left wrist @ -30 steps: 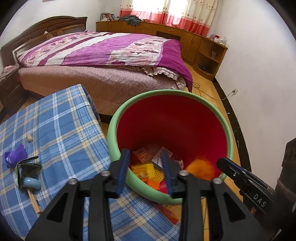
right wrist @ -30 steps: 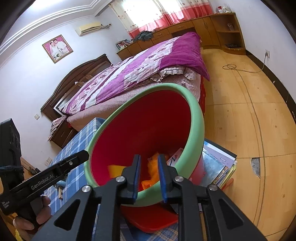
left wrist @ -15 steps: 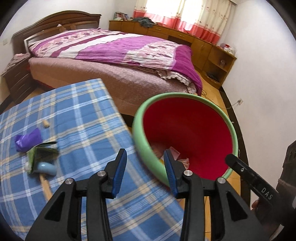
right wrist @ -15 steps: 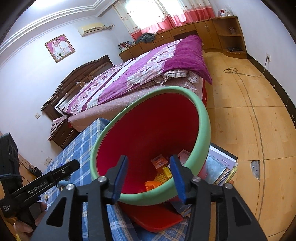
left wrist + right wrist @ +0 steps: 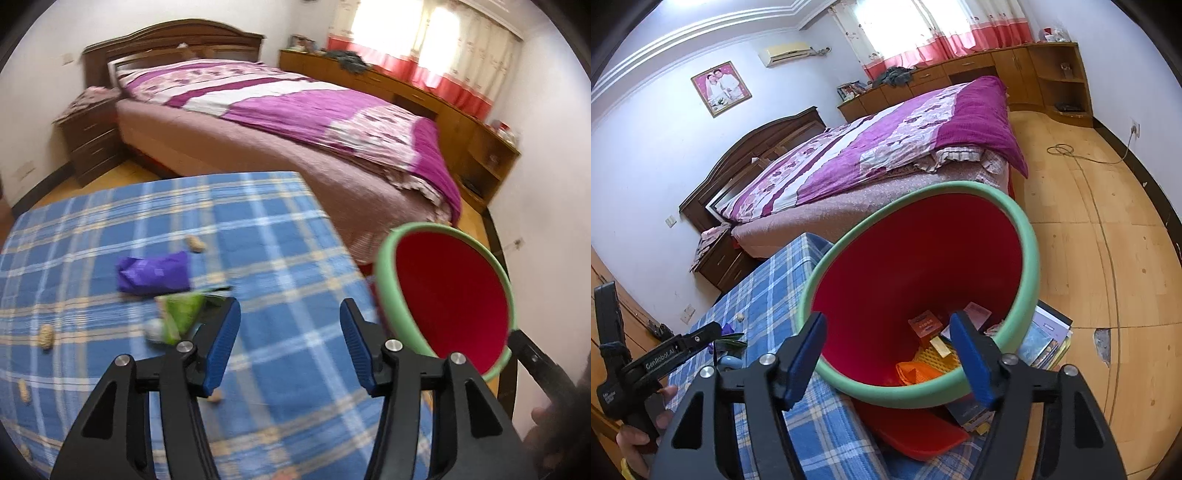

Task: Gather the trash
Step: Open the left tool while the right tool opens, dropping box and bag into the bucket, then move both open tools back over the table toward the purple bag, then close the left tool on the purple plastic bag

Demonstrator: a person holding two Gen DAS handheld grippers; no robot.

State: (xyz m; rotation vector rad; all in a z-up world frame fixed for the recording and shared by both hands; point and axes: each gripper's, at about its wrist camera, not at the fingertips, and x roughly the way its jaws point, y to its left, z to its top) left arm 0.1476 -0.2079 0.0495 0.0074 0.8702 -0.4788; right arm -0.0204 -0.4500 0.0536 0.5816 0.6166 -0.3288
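A red bin with a green rim (image 5: 1030, 243) stands at the edge of the blue plaid table (image 5: 258, 236). An orange wrapper (image 5: 916, 371), a yellow mesh piece and small packets lie in its bottom. My right gripper (image 5: 888, 356) hangs over the bin's near rim, its jaws opening with nothing between them. My left gripper (image 5: 290, 345) is over the table left of the bin (image 5: 388, 288), jaws opening and empty. Ahead of it lie a purple wrapper (image 5: 153, 273), a green wrapper (image 5: 183, 310) and several peanut shells (image 5: 194, 244).
A bed with a purple quilt (image 5: 295, 110) fills the room behind the table. Books (image 5: 1049, 339) and a red lid (image 5: 916, 432) lie under the bin. A nightstand (image 5: 92, 144) stands far left. Wooden floor (image 5: 1108, 258) stretches to the right.
My left gripper swung left from over the bin to over the table and opened wider. My right gripper opened and the orange wrapper it held now lies in the bin.
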